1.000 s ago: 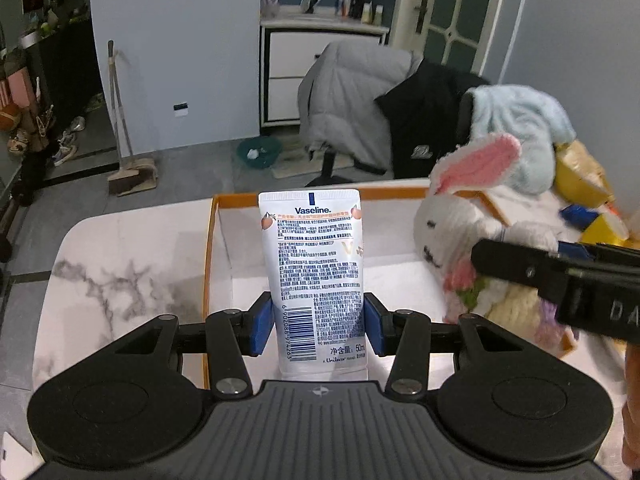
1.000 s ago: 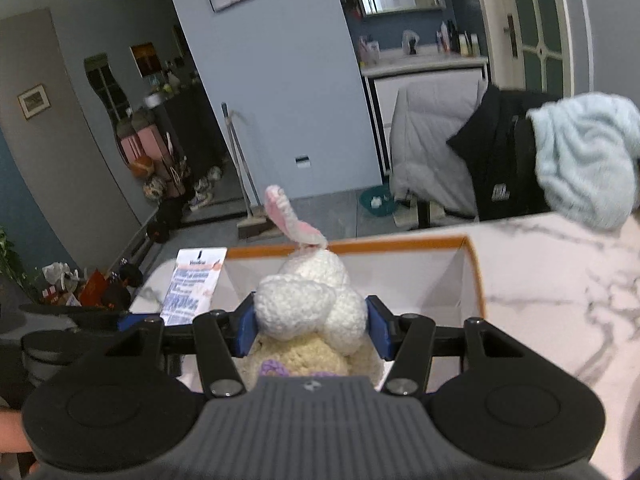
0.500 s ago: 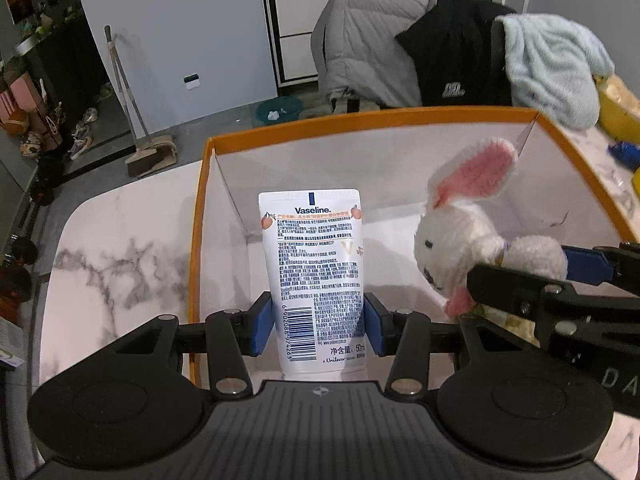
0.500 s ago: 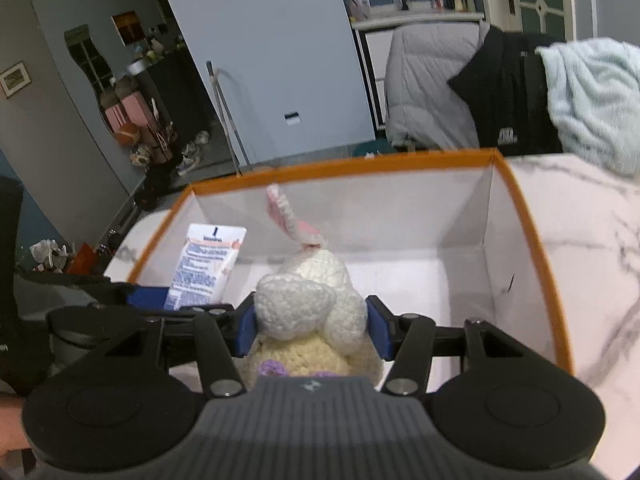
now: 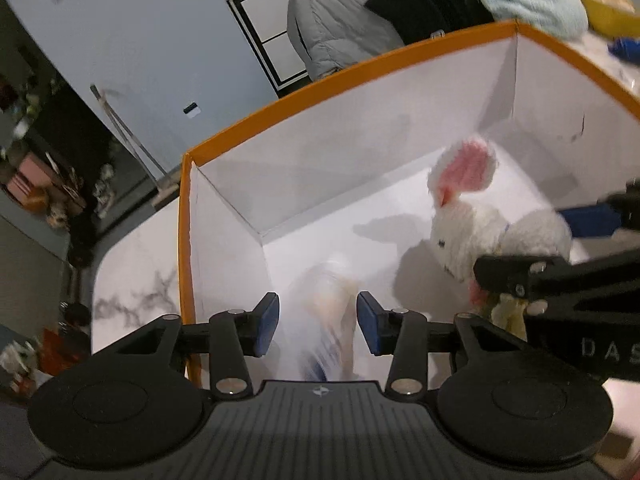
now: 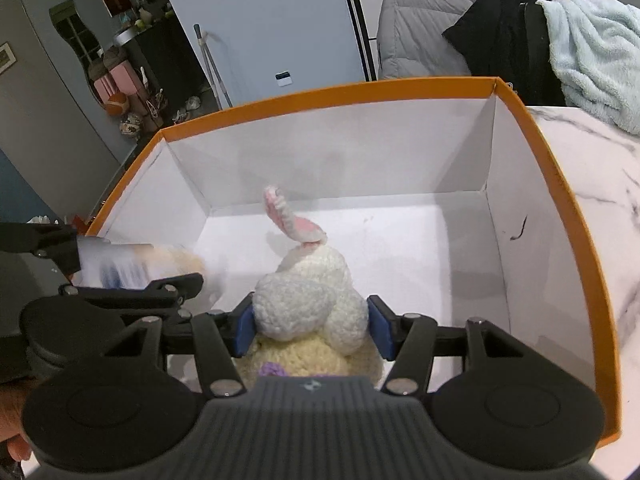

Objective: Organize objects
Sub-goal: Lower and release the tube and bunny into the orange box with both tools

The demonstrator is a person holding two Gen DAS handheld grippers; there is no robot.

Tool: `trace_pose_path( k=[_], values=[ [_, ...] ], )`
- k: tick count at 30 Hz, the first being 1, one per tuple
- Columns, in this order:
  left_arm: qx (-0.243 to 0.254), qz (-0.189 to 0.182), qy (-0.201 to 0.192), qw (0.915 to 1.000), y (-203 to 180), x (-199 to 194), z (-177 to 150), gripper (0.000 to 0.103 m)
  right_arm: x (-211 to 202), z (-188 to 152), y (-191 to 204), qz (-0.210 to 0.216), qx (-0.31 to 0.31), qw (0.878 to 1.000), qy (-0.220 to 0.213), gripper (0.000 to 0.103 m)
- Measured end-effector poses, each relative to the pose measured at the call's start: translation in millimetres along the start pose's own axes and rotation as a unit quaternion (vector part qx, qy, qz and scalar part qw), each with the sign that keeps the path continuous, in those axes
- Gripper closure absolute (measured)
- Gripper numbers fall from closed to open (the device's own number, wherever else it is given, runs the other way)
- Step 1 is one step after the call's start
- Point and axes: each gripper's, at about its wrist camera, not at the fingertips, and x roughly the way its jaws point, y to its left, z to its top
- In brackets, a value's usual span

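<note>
An orange-rimmed white box (image 5: 352,68) (image 6: 568,184) stands on the marble table. My left gripper (image 5: 318,322) is open over the box's left side. The white Vaseline tube (image 5: 328,312) shows as a blur between and below its pads, free of them; it also shows blurred in the right wrist view (image 6: 132,266). My right gripper (image 6: 312,330) is shut on a white plush rabbit (image 6: 312,300) with a pink ear and holds it inside the box. The rabbit (image 5: 472,220) sits to the right of my left gripper.
A chair with a grey jacket (image 6: 424,24), a black garment and a light blue towel (image 6: 592,52) stands behind the box. Marble tabletop (image 6: 600,168) lies right of the box. A broom (image 6: 210,64) leans on the far wall.
Both grippers moved forward and down into the box. My left gripper opened and let go of the Vaseline tube, which is dropping. The right gripper still holds the rabbit.
</note>
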Motion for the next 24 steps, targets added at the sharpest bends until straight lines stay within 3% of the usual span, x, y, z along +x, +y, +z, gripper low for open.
trace_pose_path(
  k=[10,14,17,24],
  values=[
    [0.009,0.008,0.002,0.9999,-0.8,-2.2,-2.0,0.055,1.6,2.5,0.2,0.000,0.009,1.000,0.004,0.037],
    [0.011,0.011,-0.007,0.9999,1.6,-6.4,-2.8,0.049,1.6,5.9,-3.1,0.005,0.013,1.000,0.006,0.036],
    [0.016,0.014,-0.018,0.9996,3.3,-12.6,-1.7,0.043,-6.0,10.1,-3.4,0.014,0.015,1.000,-0.004,0.031],
    [0.011,0.022,-0.037,0.9990,10.5,-34.8,2.9,0.043,-35.2,19.6,-5.0,0.033,0.021,0.999,-0.032,0.031]
  ],
)
